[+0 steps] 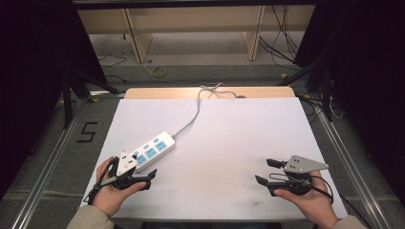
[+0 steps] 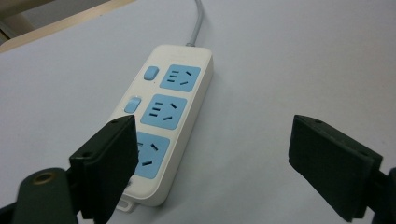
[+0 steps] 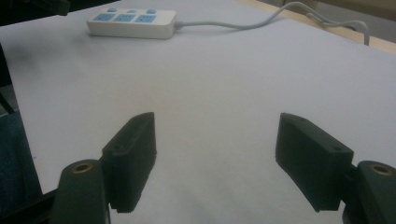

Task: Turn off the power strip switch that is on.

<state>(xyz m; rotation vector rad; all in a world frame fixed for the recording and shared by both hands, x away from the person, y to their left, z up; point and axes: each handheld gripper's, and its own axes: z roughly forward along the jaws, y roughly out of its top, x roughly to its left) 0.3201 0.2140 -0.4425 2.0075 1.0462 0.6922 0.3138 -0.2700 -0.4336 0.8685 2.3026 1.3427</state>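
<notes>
I keep left tongs (image 2: 212,163) released, lower them squarely over the power strip (image 2: 163,116); right tongs (image 3: 215,158) released too.

Bright table, dark surround (gripper views dimmer, soft).

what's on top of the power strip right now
The power strip carries three blue sockets and small blue buttons on its upper face; nothing is plugged in. The left gripper stands open at its near end, one jaw covering part of the nearest socket and whatever sits beside it.
</notes>
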